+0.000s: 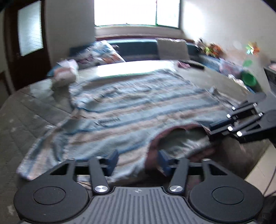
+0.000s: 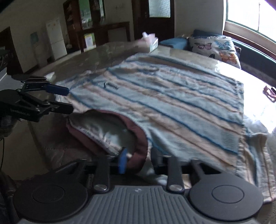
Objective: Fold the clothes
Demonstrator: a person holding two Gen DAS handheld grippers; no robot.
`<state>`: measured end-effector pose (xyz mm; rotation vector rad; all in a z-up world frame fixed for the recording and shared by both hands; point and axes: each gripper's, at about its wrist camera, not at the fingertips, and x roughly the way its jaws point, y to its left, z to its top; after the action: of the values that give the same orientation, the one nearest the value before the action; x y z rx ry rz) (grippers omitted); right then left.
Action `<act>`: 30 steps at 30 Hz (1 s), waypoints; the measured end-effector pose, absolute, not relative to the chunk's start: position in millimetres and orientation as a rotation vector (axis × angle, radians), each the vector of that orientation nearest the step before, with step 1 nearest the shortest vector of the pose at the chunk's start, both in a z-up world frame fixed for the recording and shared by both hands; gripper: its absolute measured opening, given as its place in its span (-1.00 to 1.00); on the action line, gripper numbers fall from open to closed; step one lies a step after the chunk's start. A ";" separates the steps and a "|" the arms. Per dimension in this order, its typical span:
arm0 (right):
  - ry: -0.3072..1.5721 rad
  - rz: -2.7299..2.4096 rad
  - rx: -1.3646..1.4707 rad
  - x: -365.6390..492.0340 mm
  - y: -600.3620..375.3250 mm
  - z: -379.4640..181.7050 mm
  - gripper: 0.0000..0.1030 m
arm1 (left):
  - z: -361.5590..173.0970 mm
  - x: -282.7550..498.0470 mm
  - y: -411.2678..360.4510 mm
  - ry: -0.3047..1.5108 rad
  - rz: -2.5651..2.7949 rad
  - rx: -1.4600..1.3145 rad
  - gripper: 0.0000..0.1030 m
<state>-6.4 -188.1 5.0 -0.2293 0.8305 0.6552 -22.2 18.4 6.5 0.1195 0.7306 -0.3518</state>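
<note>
striped garment spread flat on a bed, both shoulders near the neckline taken up.

a blue, beige and white striped top (image 1: pixel 131 110) is seen laid flat on the quilted bed (image 1: pixel 34 110), its maroon-edged neck opening (image 2: pixel 110 132) turned toward the cameras. the left hand-held gripper (image 1: pixel 138 159) is closed on the cloth beside the neckline, fabric being drawn between its blue pads. the right hand-held gripper (image 2: pixel 138 160) is likewise clamped on the maroon collar edge at the other side of the opening. a tissue box (image 2: pixel 150 43) and a butterfly-print pillow (image 2: pixel 213 49) are seen at the far side of the bed, below a bright window (image 1: pixel 136 12). much is blurred.
</note>
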 end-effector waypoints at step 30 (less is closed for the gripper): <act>0.824 0.655 -0.251 -19.9 -208.2 5.8 -0.44 | 27.4 21.4 -30.6 0.649 -0.488 0.087 -0.16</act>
<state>-19.9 -208.2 5.8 -0.2507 0.8241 0.6554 21.4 -30.6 27.4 0.0866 0.6485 -0.4884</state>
